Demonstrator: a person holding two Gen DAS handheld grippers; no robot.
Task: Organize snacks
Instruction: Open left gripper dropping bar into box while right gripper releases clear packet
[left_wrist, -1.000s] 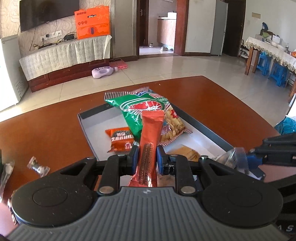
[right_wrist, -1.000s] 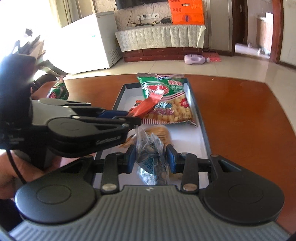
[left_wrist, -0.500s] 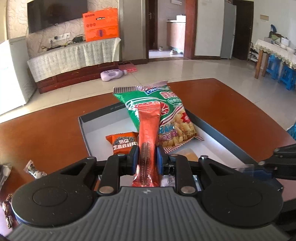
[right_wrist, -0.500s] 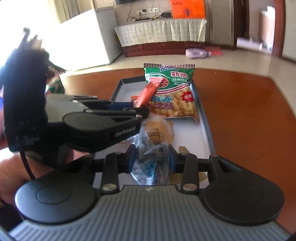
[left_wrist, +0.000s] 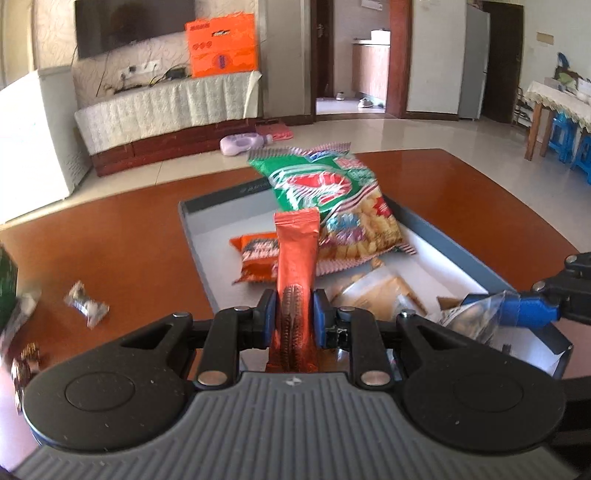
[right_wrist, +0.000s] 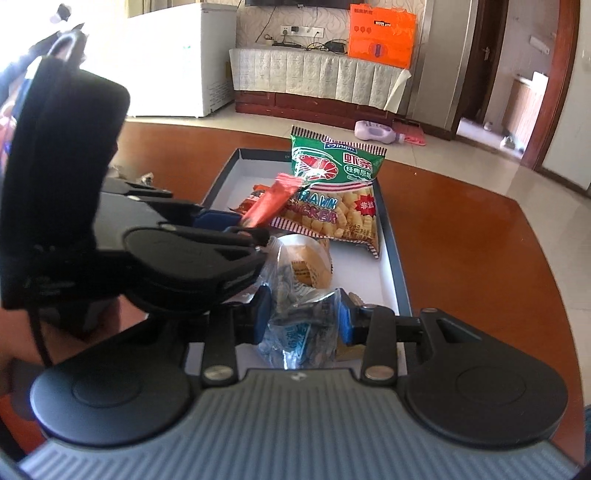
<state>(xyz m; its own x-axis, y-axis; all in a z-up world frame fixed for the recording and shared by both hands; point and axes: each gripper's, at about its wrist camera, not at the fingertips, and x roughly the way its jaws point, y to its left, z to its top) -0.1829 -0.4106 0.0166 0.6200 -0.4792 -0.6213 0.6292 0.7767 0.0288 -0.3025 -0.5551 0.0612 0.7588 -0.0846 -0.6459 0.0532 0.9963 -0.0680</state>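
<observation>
left gripper (left_wrist: 294, 312) clamping an orange wafer stick pack (left_wrist: 296, 266), long axis pointing ahead over the tray (left_wrist: 207, 273) | right gripper (right_wrist: 302, 320) pinching a clear seed bag (right_wrist: 295, 325) above the tray's near end | both are hovering over it; drop looks next

Tray (left_wrist: 192, 236) sits on table (left_wrist: 122, 236), approx. centre. Inside tray: prawn cracker bag (left_wrist: 332, 199) at far end, leaning over far rim; small snack pack (left_wrist: 258, 254) to its left; bun pkg (right_wrist: 306, 258) nearer. Left of tray, on table: wrapped candy (left_wrist: 86, 304) (other small items nearby, blurred). Both grippers w/ packets over tray's near end.
</observation>
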